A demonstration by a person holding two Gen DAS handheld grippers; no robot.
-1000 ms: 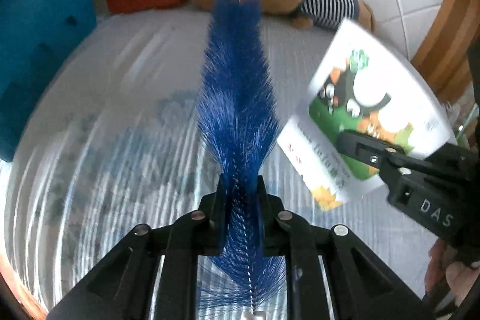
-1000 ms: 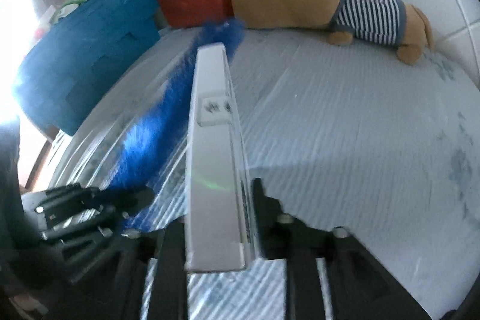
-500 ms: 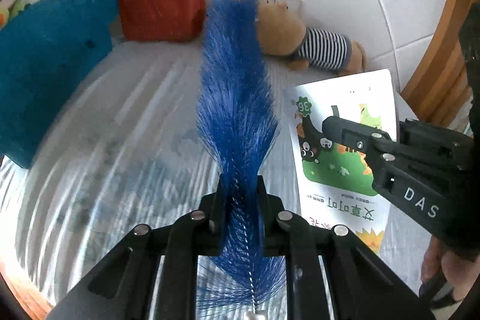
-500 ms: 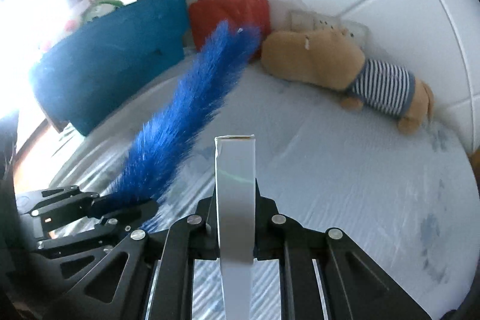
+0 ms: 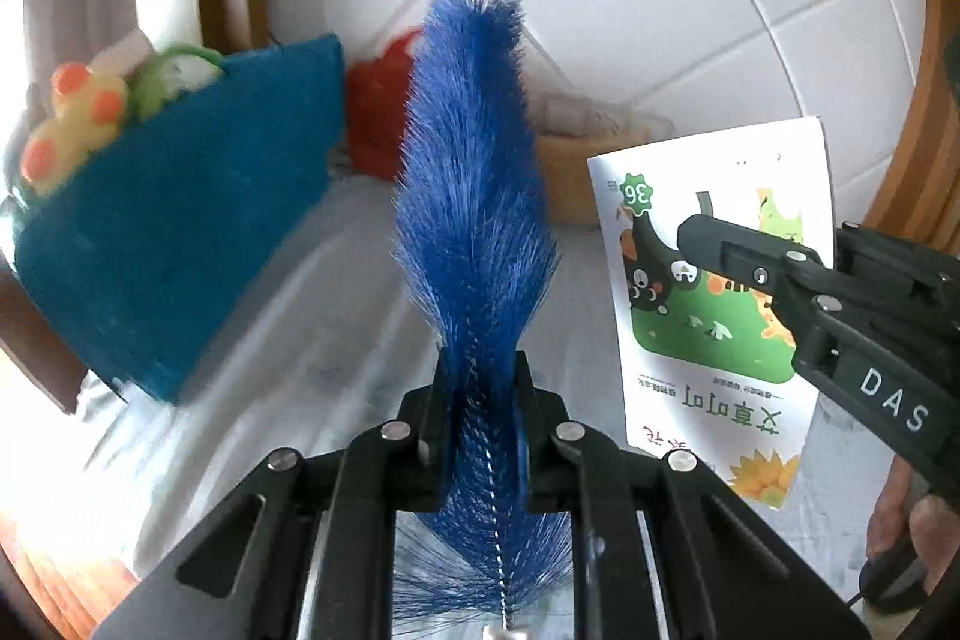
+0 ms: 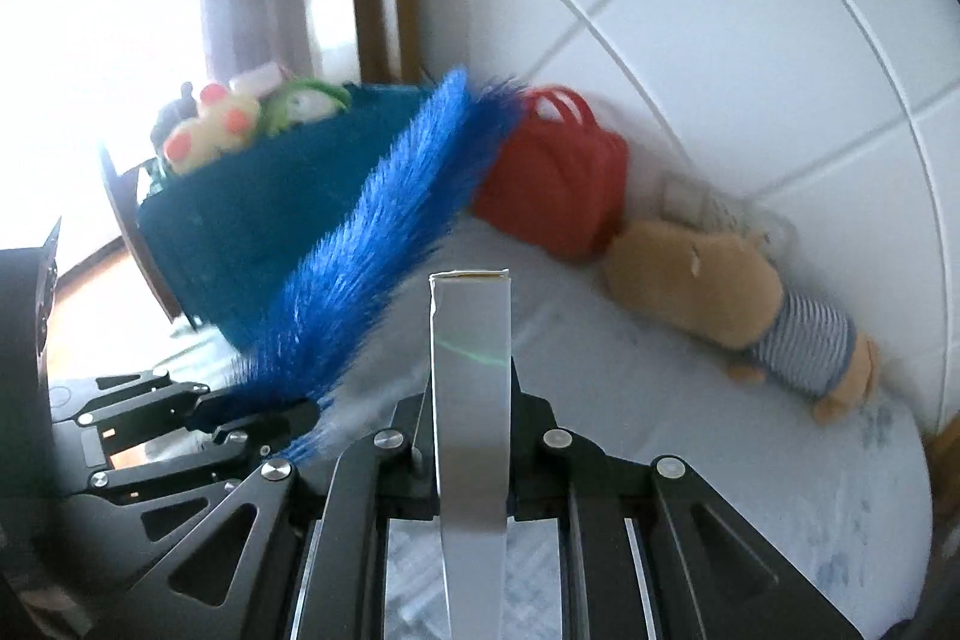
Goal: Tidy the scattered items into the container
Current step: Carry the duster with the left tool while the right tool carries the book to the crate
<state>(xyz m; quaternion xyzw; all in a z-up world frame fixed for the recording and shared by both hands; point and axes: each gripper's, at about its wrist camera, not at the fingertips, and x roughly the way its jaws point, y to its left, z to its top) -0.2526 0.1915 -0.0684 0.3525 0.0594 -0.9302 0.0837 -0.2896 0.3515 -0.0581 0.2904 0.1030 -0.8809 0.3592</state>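
Note:
My left gripper (image 5: 477,376) is shut on a blue bristle brush (image 5: 474,196), held upright above the bed; it also shows in the right wrist view (image 6: 372,250). My right gripper (image 6: 471,388) is shut on a thin picture book, seen edge-on (image 6: 471,340); its green cover (image 5: 714,280) faces the left wrist view. The teal fabric container (image 5: 180,244) stands at the left, with soft toys (image 5: 72,124) in it. It also shows in the right wrist view (image 6: 264,196).
A red handbag (image 6: 558,172) and a brown plush bear in a striped shirt (image 6: 732,292) lie against the white tiled wall. The bed has a pale striped sheet (image 6: 690,430). Wooden frames stand at the left and right.
Both grippers have risen and tilted up with their loads. The view has swung left, so the teal container and its toys now show more fully.

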